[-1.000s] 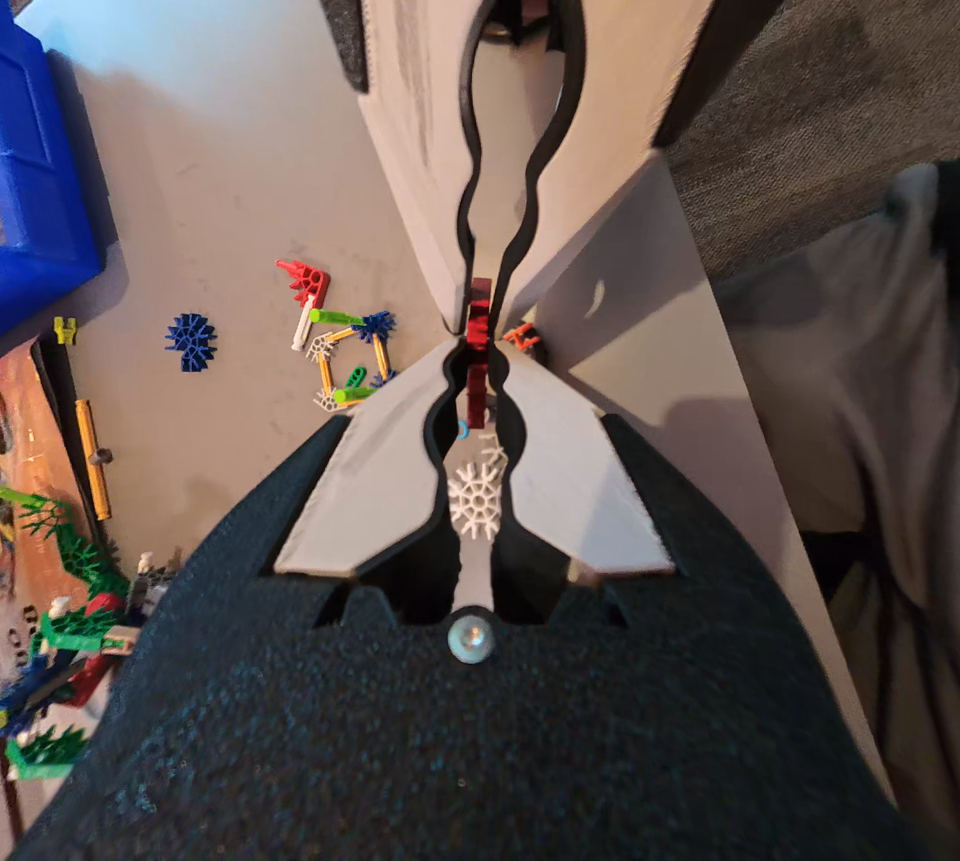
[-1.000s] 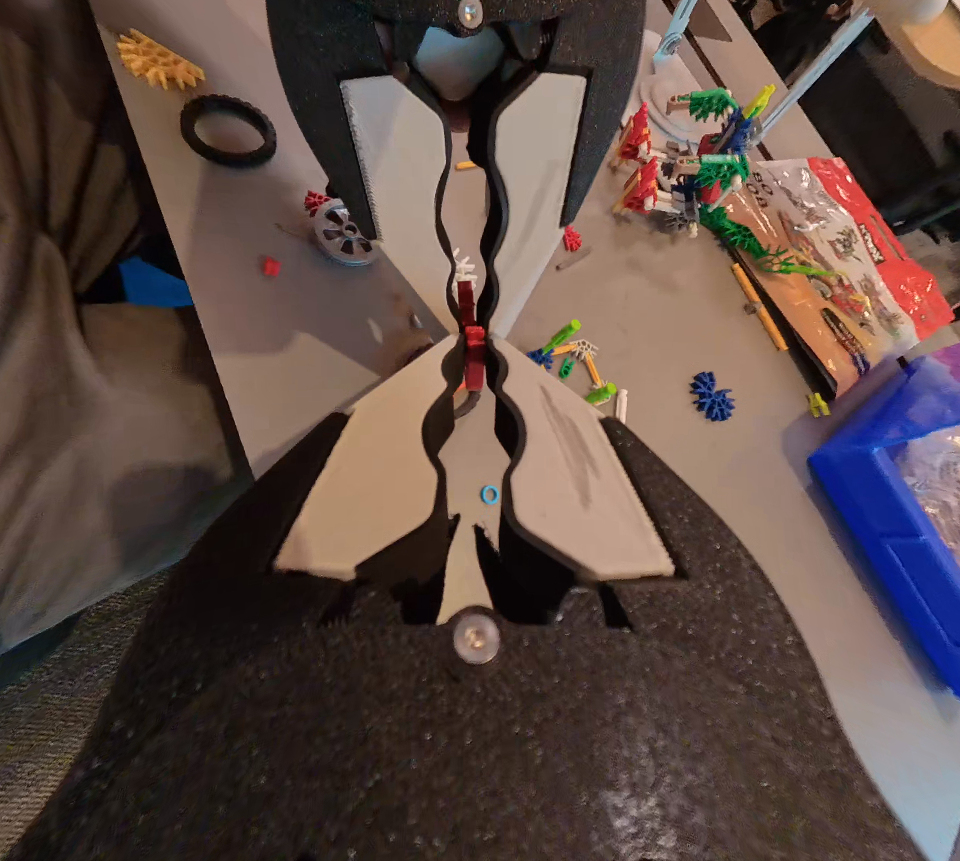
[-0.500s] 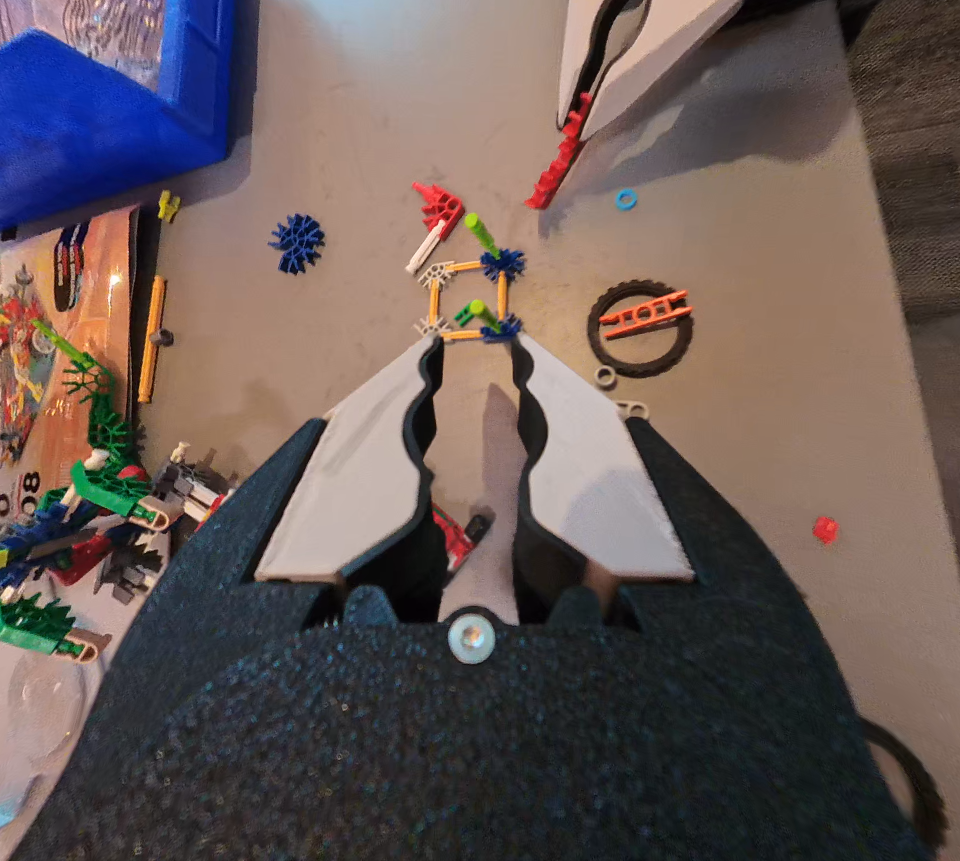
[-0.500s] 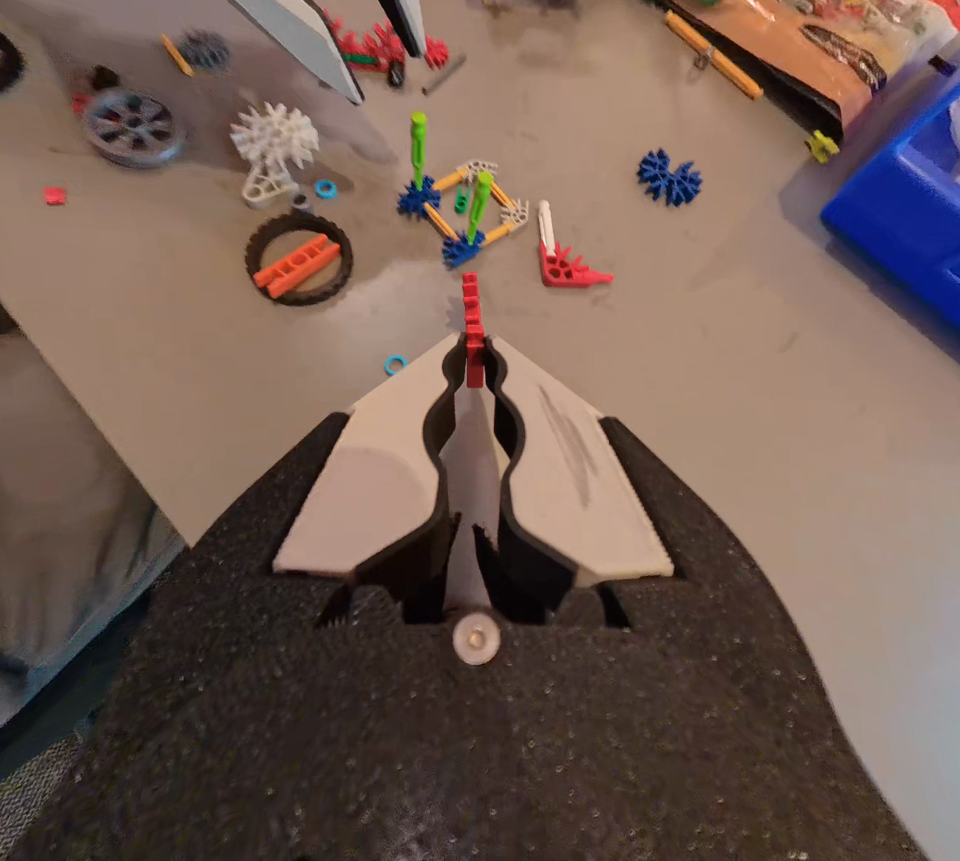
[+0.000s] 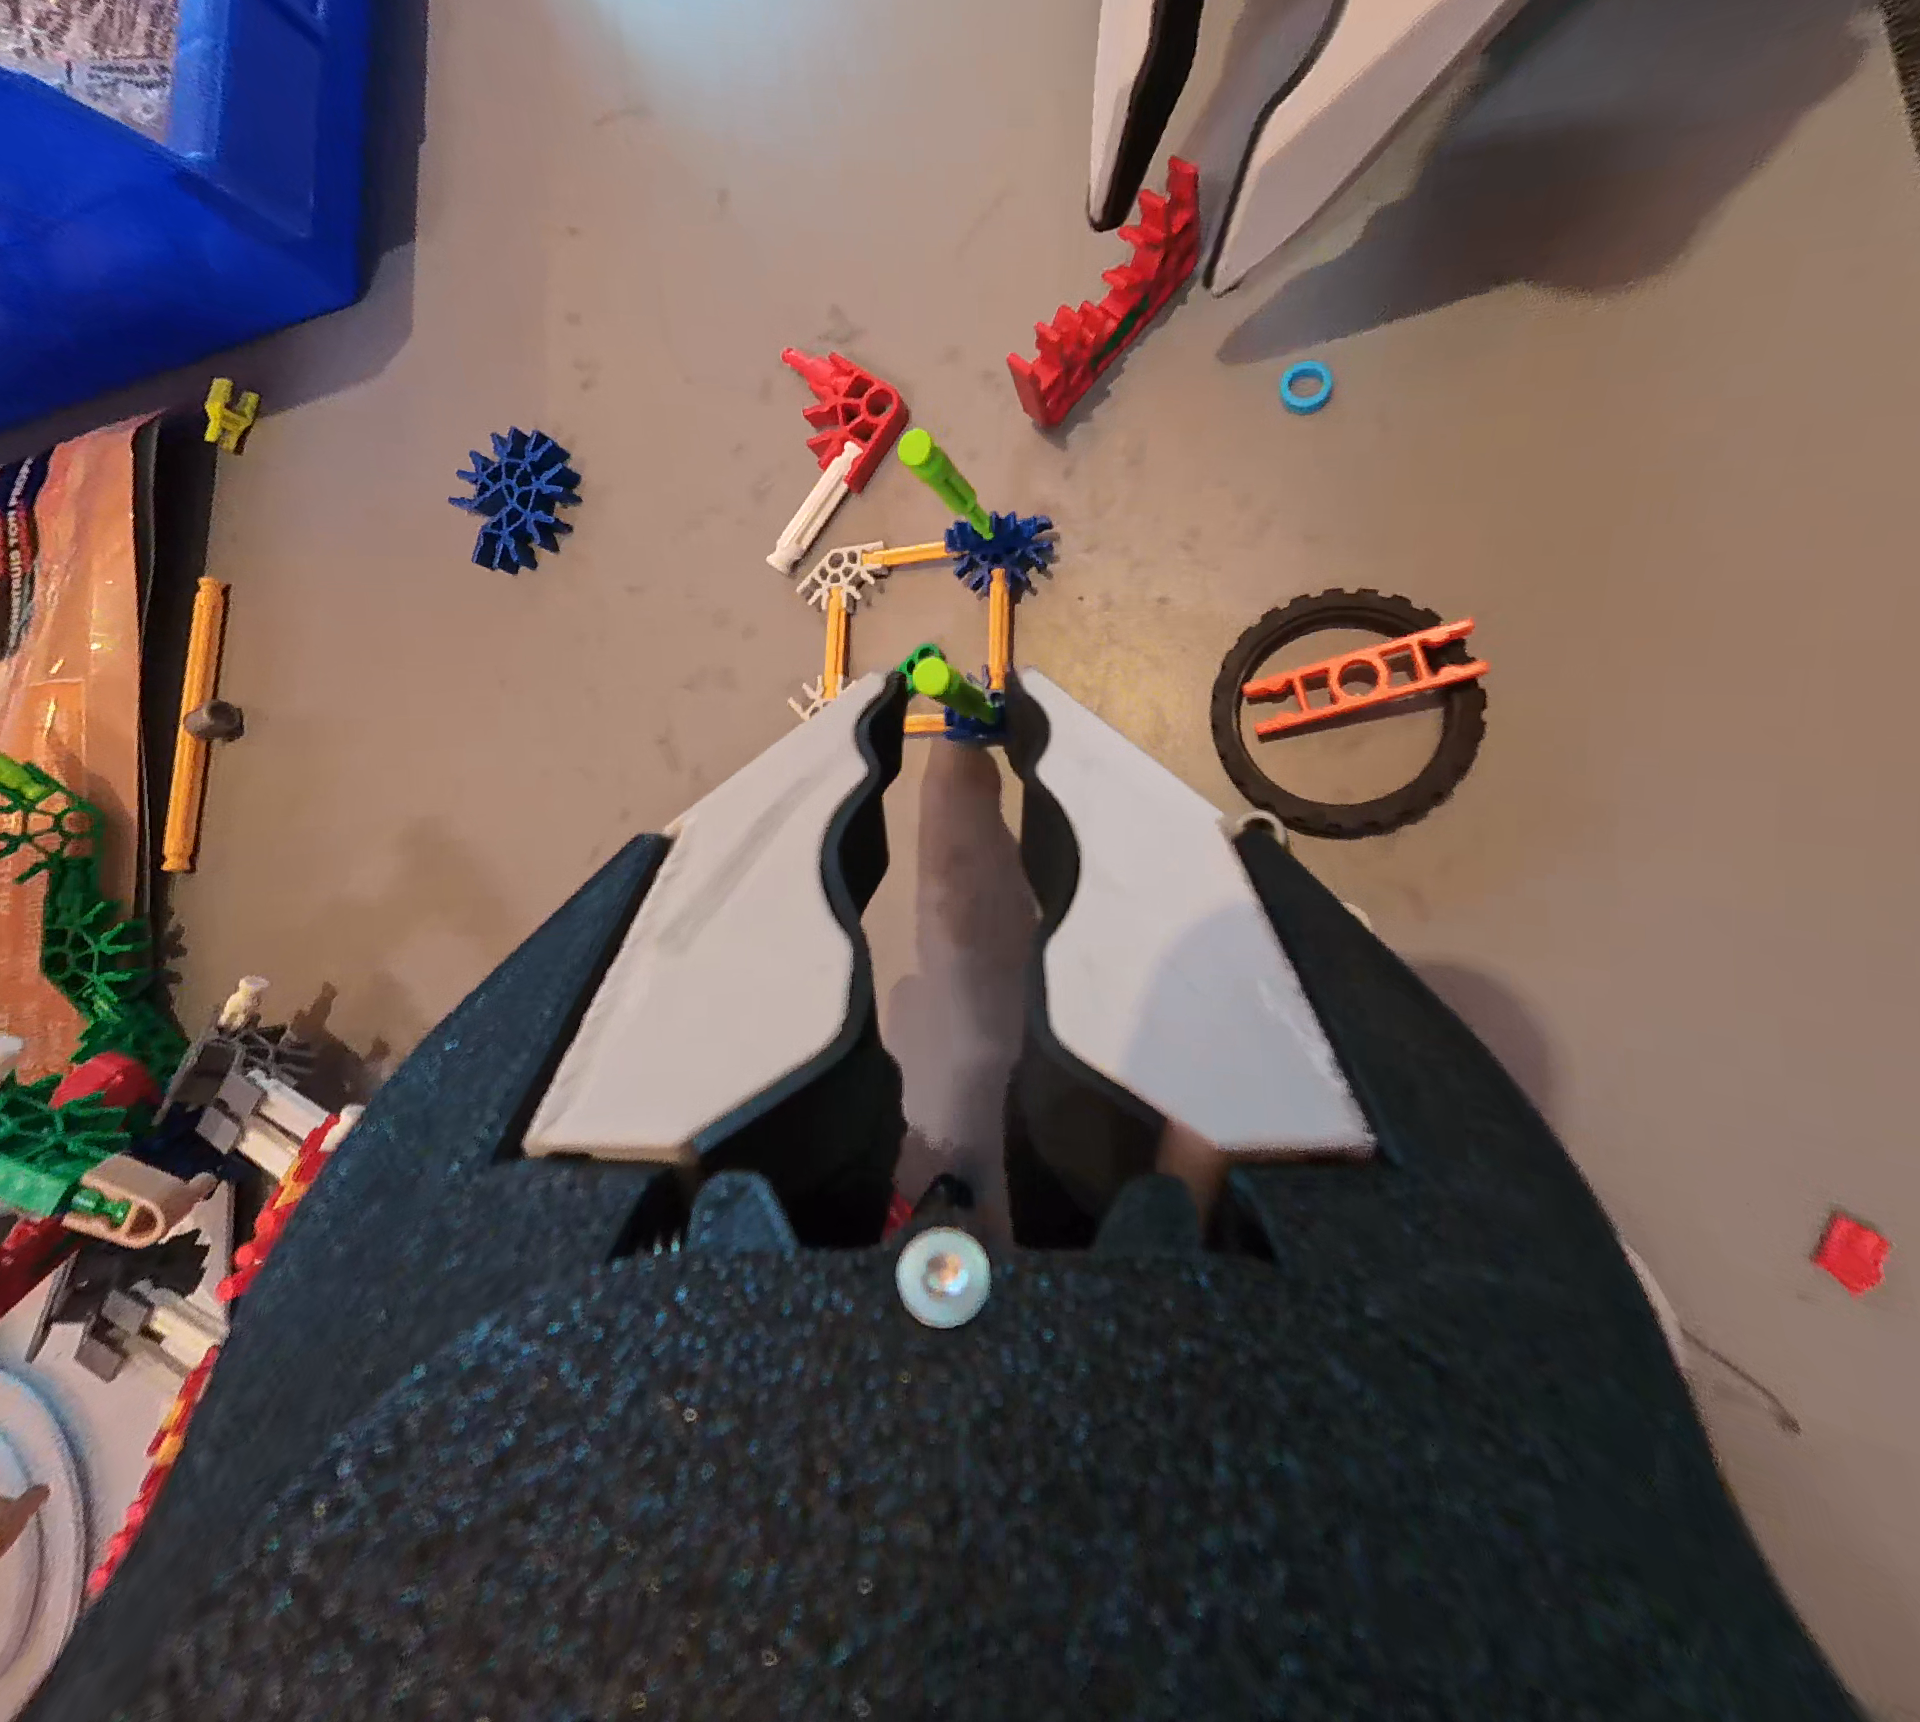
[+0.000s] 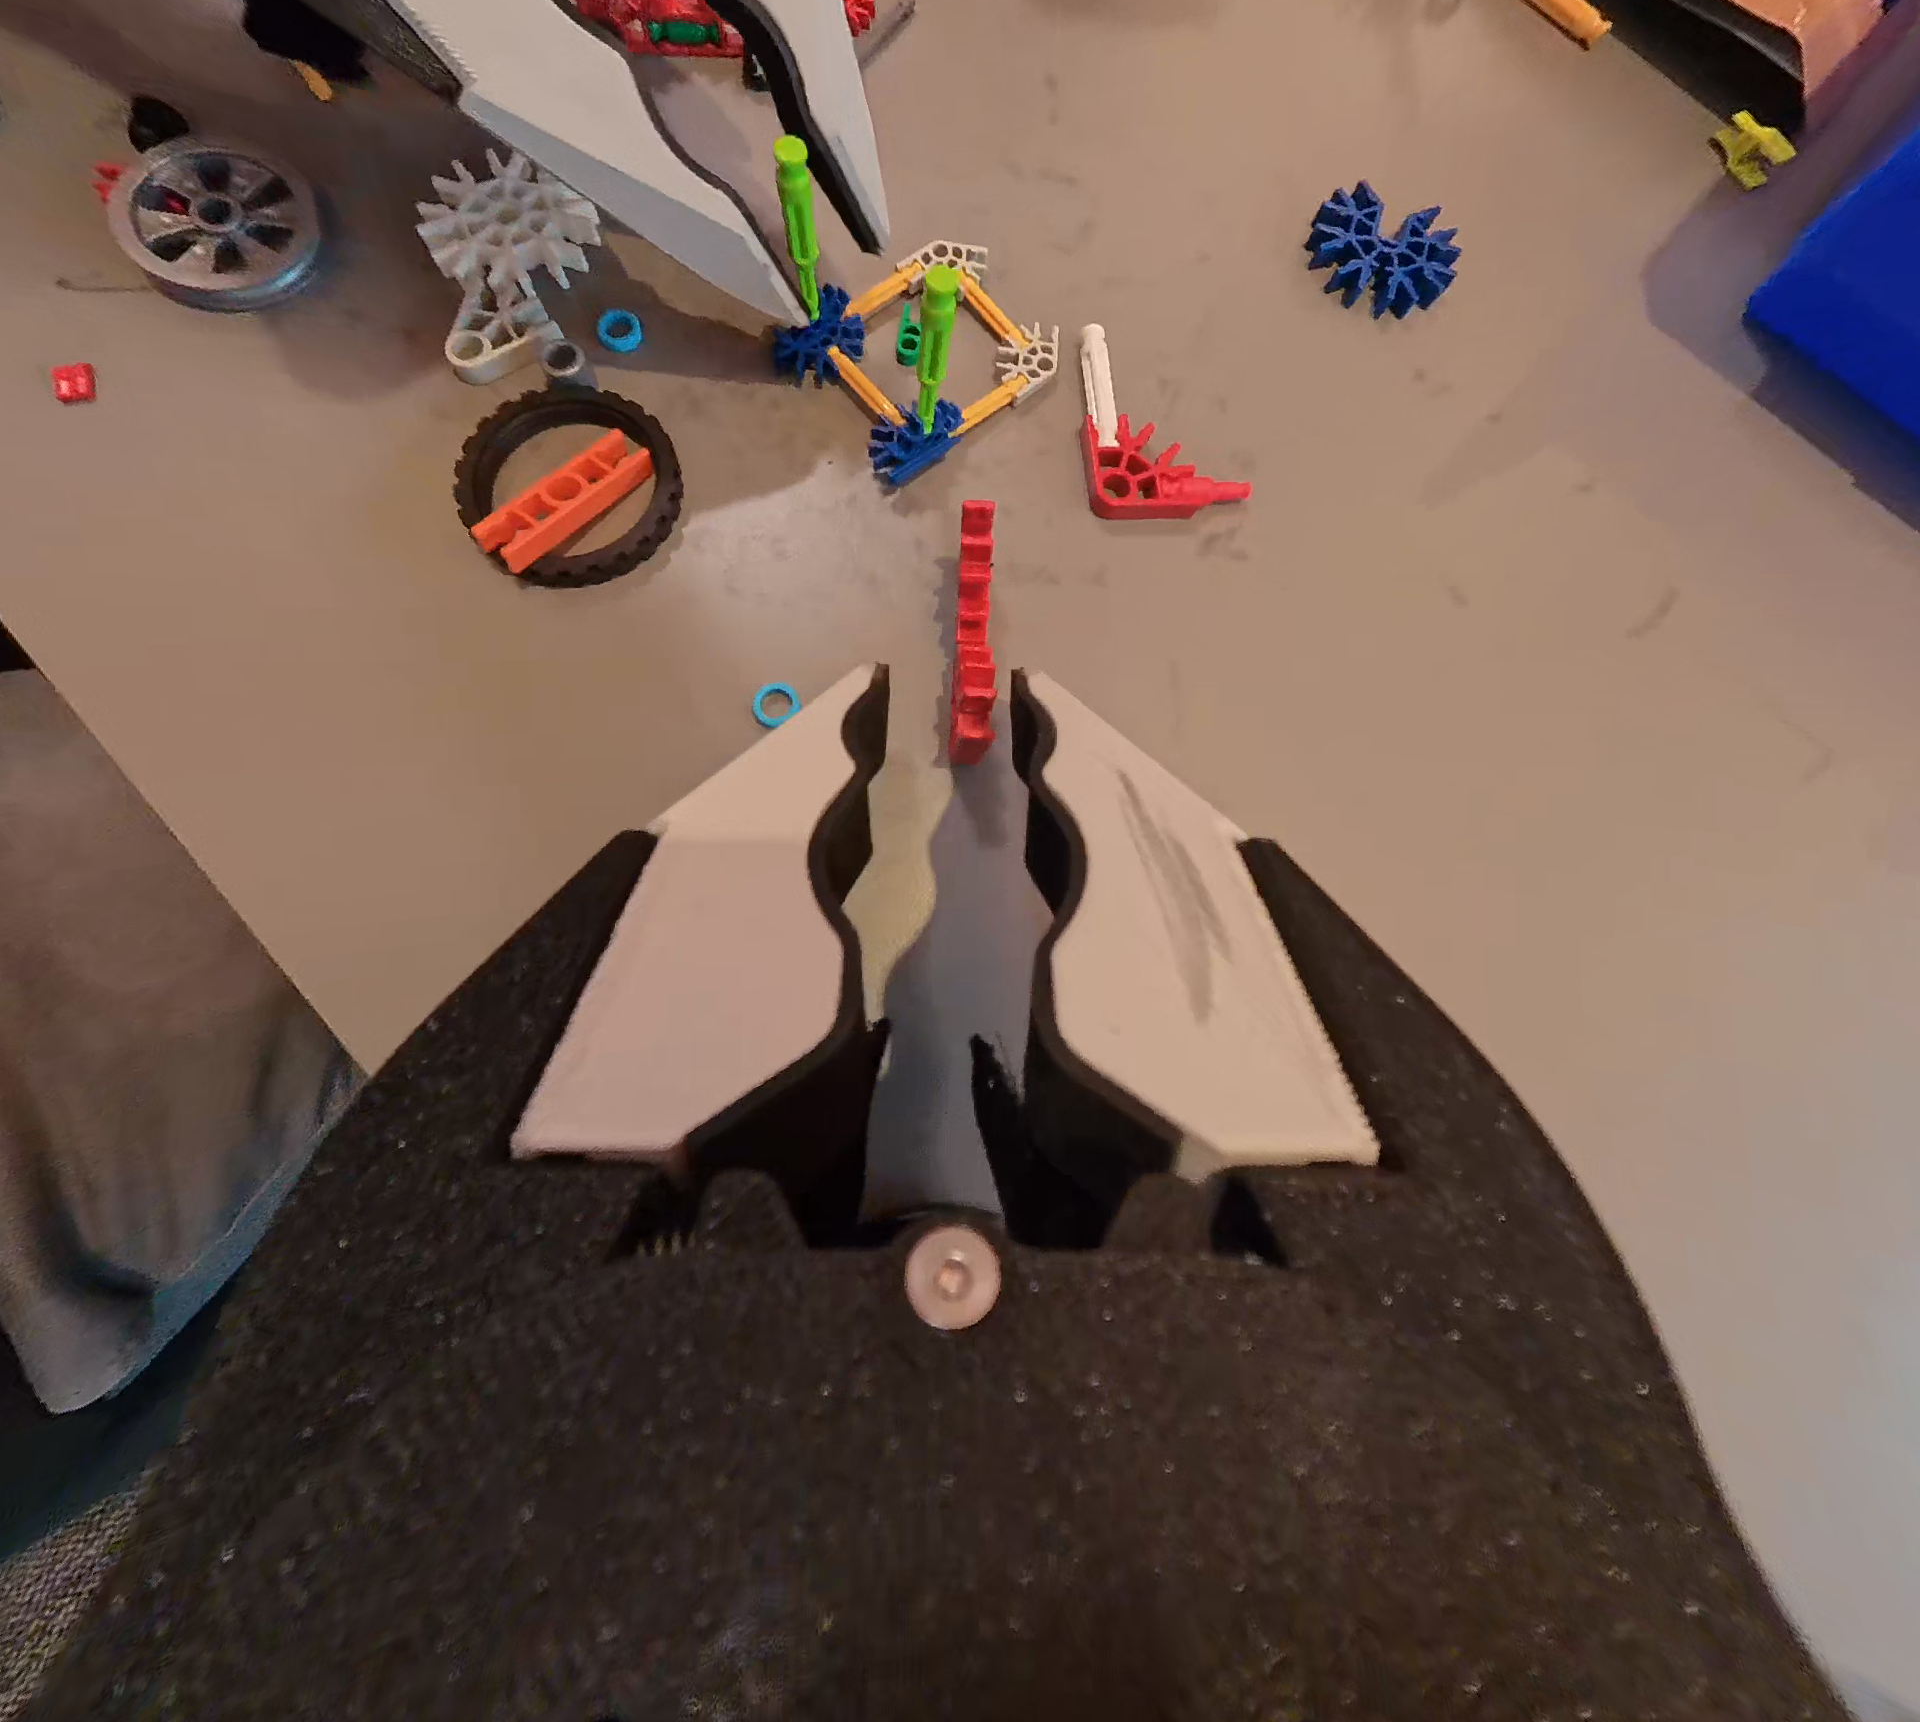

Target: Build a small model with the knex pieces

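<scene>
Red toothed connector strip (image 6: 975, 633) stands between the parted, released fingers of the right gripper (image 6: 951, 685). At eleven o'clock, the left gripper (image 5: 948, 696), also parted, straddles a green rod (image 5: 948, 685) on a yellow-rod square frame (image 6: 920, 347).

The left gripper's (image 5: 951, 698) fingertips cover the near corner of the yellow-rod square frame (image 5: 914, 623), hiding part of its blue connector (image 5: 971, 722). The blue bin (image 5: 197, 114) runs off the left wrist view's upper left edge; its clear-wrapped contents cannot be made out. The green-and-red toy model (image 5: 94, 1101) is cut off at the left. Motion blur softens the right gripper's (image 5: 1169, 238) fingertips.
</scene>
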